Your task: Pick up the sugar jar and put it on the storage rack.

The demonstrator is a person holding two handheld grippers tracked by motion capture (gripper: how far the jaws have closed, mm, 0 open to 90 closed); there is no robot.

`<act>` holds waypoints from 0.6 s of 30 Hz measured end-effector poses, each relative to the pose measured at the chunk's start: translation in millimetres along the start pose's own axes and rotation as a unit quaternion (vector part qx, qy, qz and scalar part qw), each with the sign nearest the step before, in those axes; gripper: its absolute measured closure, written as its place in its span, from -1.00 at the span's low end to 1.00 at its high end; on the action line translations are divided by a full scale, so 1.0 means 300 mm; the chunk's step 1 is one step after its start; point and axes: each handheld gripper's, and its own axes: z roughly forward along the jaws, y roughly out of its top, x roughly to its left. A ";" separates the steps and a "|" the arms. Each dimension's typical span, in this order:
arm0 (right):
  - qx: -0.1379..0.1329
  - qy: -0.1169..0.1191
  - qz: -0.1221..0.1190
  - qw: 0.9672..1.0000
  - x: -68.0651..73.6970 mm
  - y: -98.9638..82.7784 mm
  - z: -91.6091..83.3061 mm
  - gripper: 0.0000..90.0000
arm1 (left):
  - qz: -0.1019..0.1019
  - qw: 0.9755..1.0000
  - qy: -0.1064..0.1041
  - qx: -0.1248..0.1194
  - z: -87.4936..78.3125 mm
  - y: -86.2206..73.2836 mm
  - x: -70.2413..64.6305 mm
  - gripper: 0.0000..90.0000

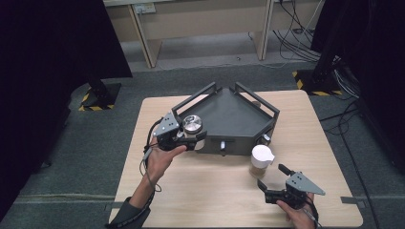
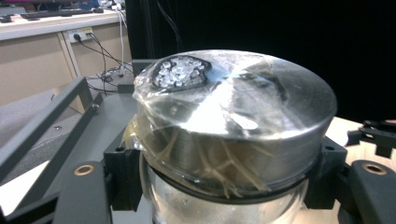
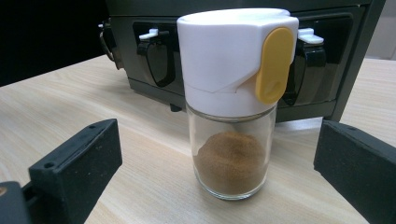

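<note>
A glass jar with a shiny metal lid (image 1: 192, 125) (image 2: 233, 107) is held above the table by my left gripper (image 1: 188, 137) (image 2: 224, 182), shut on it just below the lid; clear wrap covers the lid. It hangs at the front left corner of a dark grey tray (image 1: 229, 114). A glass shaker with a white cap and a yellow tab (image 1: 261, 160) (image 3: 233, 102), brown powder inside, stands on the table in front of the tray. My right gripper (image 1: 272, 180) (image 3: 219, 177) is open, just short of the shaker, its jaws wide on either side and not touching it.
The dark tray (image 3: 233, 70) with raised rails (image 2: 42, 126) sits at the back middle of the light wooden table (image 1: 215, 191). White latches (image 3: 154, 35) show on its front wall. Black stands and cables ring the table on the floor.
</note>
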 end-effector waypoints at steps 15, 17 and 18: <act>0.000 0.000 -0.001 1.000 -0.002 0.001 -0.001 -0.97 | -0.015 0.999 0.032 -0.006 0.103 0.021 0.054 -0.32; 0.001 0.000 0.000 1.000 -0.002 0.001 -0.001 -0.97 | -0.015 0.999 0.036 -0.004 0.115 0.024 0.060 -0.31; 0.001 0.000 0.000 1.000 -0.002 0.001 -0.001 -0.97 | -0.017 0.999 0.040 -0.004 0.125 0.023 0.064 -0.31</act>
